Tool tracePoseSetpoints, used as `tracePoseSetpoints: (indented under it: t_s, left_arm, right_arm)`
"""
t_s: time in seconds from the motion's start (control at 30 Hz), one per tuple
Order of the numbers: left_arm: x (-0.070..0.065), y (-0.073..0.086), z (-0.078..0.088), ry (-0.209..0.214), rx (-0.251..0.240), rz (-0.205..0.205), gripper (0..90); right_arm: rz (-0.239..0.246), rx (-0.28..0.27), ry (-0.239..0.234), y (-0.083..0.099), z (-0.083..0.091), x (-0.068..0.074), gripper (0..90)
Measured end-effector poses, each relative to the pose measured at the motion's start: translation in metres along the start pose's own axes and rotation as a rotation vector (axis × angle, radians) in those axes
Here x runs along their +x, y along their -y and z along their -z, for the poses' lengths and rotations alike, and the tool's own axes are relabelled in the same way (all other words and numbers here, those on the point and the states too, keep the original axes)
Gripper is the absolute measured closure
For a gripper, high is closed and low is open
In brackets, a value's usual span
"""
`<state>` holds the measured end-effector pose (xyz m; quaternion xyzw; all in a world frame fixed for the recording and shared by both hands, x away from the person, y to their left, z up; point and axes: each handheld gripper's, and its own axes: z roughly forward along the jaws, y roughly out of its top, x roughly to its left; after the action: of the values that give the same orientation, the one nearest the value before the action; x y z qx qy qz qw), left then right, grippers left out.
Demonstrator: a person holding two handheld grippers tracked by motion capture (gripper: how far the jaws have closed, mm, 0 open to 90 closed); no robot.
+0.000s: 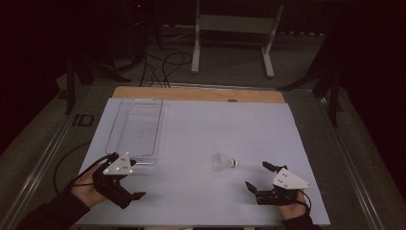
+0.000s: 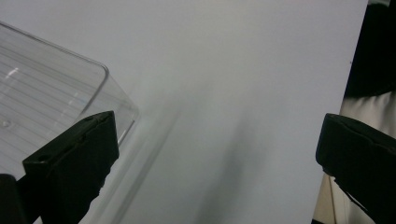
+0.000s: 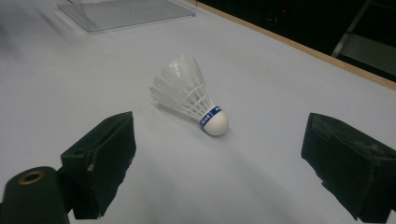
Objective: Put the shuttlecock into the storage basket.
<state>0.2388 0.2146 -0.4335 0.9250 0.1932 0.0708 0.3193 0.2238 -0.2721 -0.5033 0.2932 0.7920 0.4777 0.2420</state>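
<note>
Shuttlecock (image 3: 194,100) lying on its side, cork toward right hand-held gripper (image 1: 260,178)

1. A white surface (image 1: 201,129) covers nearly the whole table; it looks smooth and plain.
2. A wooden strip (image 1: 191,94) shows along the far edge of the surface, uncovered by the white.
3. A small black rectangular object (image 1: 84,120) lies just beside the left edge of the surface, near the far left corner.
4. A metal rail (image 1: 43,163) runs along the left edge, a little apart from it.
5. Behind the far edge, a white frame (image 1: 234,24) stands on the grey floor (image 1: 230,72).
6. Black cables (image 1: 163,64) lie in loops on the floor, left of the frame.
7. A dark stand (image 1: 330,86) stands past the far right corner.
</note>
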Motion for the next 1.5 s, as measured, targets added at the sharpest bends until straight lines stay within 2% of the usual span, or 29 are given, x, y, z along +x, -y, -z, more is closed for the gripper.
tracePoseSetpoints:
  t_s: [0.3, 0.4, 0.57, 0.87, 1.0, 1.07, 1.17, 1.27, 1.5]
  left_arm:
    - [-0.002, -0.008, -0.002, 0.018, 0.057, -0.043, 0.1]
    - [-0.002, -0.011, -0.004, 0.041, 0.086, -0.06, 0.1]
    - [-0.003, -0.014, -0.006, 0.053, 0.111, -0.075, 0.1]
    - [-0.002, -0.02, -0.01, 0.096, 0.163, -0.074, 0.1]
    - [-0.003, -0.023, -0.013, 0.105, 0.187, -0.087, 0.1]
    - [-0.003, -0.024, -0.014, 0.115, 0.182, -0.091, 0.1]
    - [-0.004, -0.026, -0.017, 0.129, 0.228, -0.099, 0.1]
    - [-0.003, -0.028, -0.019, 0.142, 0.247, -0.086, 0.1]
    - [-0.004, -0.035, -0.021, 0.145, 0.262, -0.095, 0.1]
  right_arm:
    - [0.001, 0.001, -0.006, 0.0, 0.0, 0.0, 9.8]
    - [0.001, 0.003, -0.008, 0.0, -0.001, 0.0, 9.8]
    - [0.001, 0.002, -0.009, 0.0, -0.001, 0.0, 9.8]
    - [0.0, 0.005, -0.01, 0.001, -0.001, 0.0, 9.8]
    - [0.002, 0.006, -0.011, 0.001, -0.001, 0.0, 9.8]
    - [-0.001, 0.006, -0.012, 0.001, -0.001, 0.0, 9.8]
    - [0.001, 0.007, -0.012, 0.001, -0.001, 0.0, 9.8]
    - [0.0, 0.008, -0.012, 0.001, -0.001, 0.0, 9.8]
    - [-0.002, 0.01, -0.014, 0.001, -0.001, 0.0, 9.8]
